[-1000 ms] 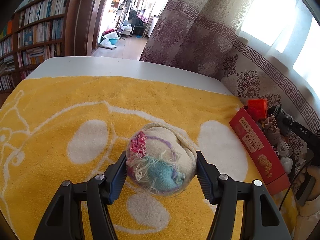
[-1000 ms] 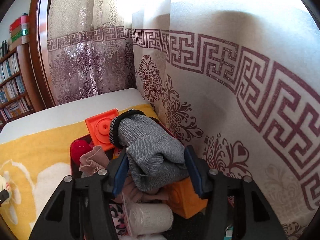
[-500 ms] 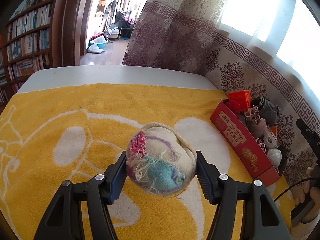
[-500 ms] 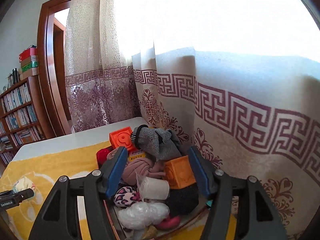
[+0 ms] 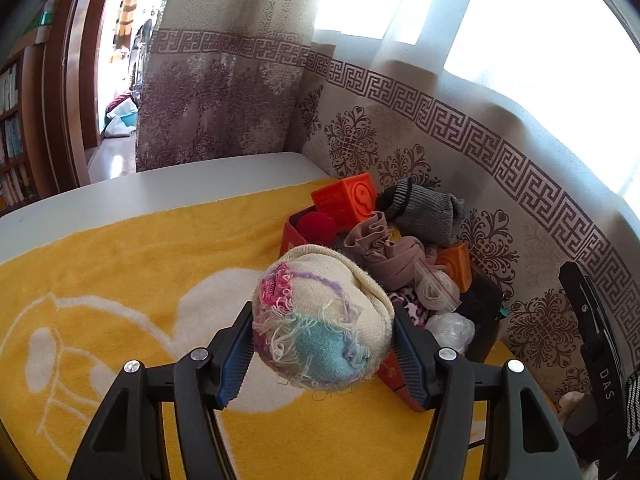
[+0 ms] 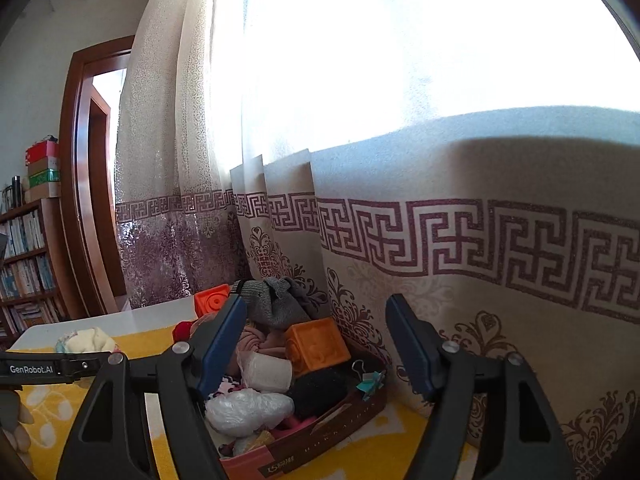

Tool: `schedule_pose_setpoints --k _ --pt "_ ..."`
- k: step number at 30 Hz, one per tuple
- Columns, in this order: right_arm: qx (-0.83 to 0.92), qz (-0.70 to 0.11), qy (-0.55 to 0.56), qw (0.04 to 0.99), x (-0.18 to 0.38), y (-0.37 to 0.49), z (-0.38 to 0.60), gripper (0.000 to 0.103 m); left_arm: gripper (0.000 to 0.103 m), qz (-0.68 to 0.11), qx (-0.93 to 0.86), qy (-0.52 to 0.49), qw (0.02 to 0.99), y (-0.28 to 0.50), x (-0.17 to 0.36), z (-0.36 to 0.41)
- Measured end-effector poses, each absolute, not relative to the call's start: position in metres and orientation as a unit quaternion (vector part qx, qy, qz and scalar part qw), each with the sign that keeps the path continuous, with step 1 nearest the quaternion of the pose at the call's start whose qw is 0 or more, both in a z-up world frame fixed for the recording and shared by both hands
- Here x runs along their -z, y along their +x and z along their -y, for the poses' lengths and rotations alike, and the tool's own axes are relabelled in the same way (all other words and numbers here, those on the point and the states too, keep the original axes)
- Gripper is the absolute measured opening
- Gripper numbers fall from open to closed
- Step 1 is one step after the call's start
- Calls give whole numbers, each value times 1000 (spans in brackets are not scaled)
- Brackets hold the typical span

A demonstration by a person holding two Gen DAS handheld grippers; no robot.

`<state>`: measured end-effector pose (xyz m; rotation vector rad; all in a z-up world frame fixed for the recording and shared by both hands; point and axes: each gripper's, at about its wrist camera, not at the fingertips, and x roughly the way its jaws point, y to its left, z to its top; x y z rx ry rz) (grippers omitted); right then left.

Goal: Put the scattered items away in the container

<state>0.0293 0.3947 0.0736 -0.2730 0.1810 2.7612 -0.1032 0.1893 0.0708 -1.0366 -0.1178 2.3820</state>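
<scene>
My left gripper (image 5: 320,334) is shut on a rolled cream sock ball (image 5: 328,280) with pink, purple and teal yarn. It holds the ball above the yellow towel (image 5: 140,264), just before the near left side of the red box (image 5: 289,236). In the right wrist view the same sock ball (image 6: 86,340) shows at the far left. My right gripper (image 6: 316,320) hangs back from the red box (image 6: 320,440), its jaws opening with nothing between them. A grey sock (image 6: 276,300) lies on the pile at the box's far end, also seen as the grey sock (image 5: 428,212) from the left.
The box holds two orange cubes (image 6: 316,344), a red ball (image 5: 316,226), pink fabric (image 5: 384,252), plastic bags (image 6: 248,406) and a binder clip (image 6: 360,368). A patterned curtain (image 6: 480,260) hangs right behind it. Bookshelves (image 6: 24,264) and a doorway stand at the left.
The left gripper has carried the sock ball to the right, up to the box. The right gripper has let go of the grey sock, drawn back, and its jaws have spread.
</scene>
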Motion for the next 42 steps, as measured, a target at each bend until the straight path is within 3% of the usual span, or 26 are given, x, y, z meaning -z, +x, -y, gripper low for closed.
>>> schedule_pose_setpoints --k 10,18,24,26,33,34,35,42 --pt "-975 -90 -77 187 -72 40 -403 78 65 -11 -853 -396 340 -122 -56 -276" --pt "-975 -89 -79 186 -72 40 -403 79 65 -22 -838 -422 345 -136 -26 -292" --pt "-975 -85 -72 189 -72 43 -401 79 67 -2 -836 -418 356 -133 -34 -285" --pt "-976 -83 -68 191 -72 44 -399 80 83 11 -839 -412 356 -130 -42 -280" --pt "-975 -81 -60 197 -72 48 -400 83 86 28 -874 -362 322 -105 -81 -244" --pt "-975 -83 -62 199 -72 47 -401 83 91 25 -882 -355 310 -102 -85 -237" --pt "-974 -84 -64 200 -71 46 -402 84 102 20 -890 -348 293 -97 -89 -230" --pt "-976 -69 -106 179 -63 34 -396 86 103 -28 -933 -291 213 -49 -103 -192"
